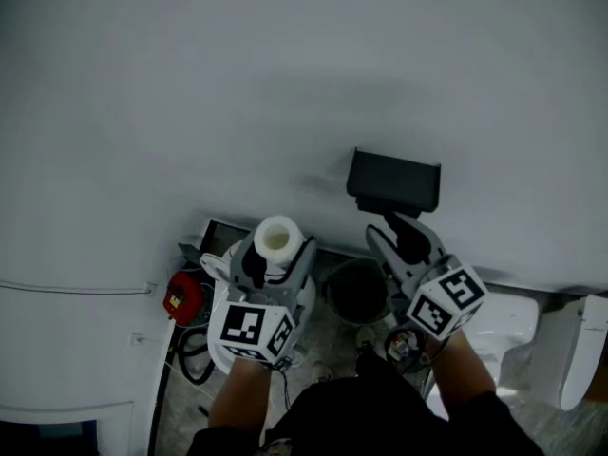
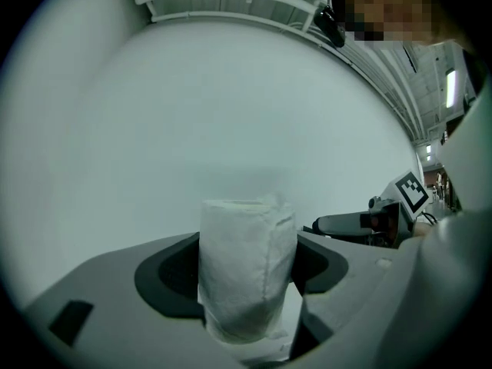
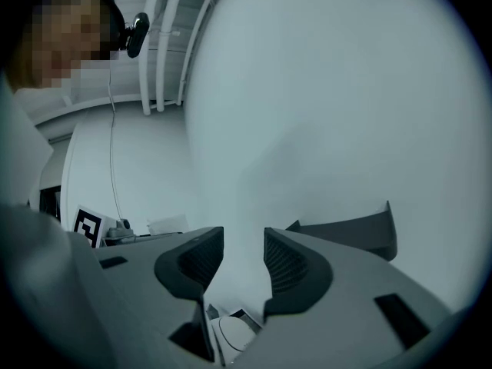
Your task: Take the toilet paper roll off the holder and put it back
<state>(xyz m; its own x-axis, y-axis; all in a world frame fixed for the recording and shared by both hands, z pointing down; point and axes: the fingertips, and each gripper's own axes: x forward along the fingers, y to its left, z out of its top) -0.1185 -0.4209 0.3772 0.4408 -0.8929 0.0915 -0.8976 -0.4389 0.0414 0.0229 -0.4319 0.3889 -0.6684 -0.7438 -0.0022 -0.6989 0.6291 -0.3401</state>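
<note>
A white toilet paper roll (image 1: pixel 277 239) stands upright between the jaws of my left gripper (image 1: pixel 276 257), which is shut on it. In the left gripper view the roll (image 2: pixel 247 267) fills the gap between the dark pads, in front of a plain white wall. A black holder (image 1: pixel 394 181) is fixed to the wall to the right of the roll. My right gripper (image 1: pixel 403 235) sits just below that holder, open, with nothing between its fingers. In the right gripper view the holder (image 3: pixel 355 232) shows to the right of the gripper (image 3: pixel 236 261).
On the floor by the wall stand a dark round bin (image 1: pixel 359 291), a red object (image 1: pixel 183 298) with black cables at the left, and a white toilet (image 1: pixel 505 325) at the right. The white wall (image 1: pixel 285 84) fills the upper view.
</note>
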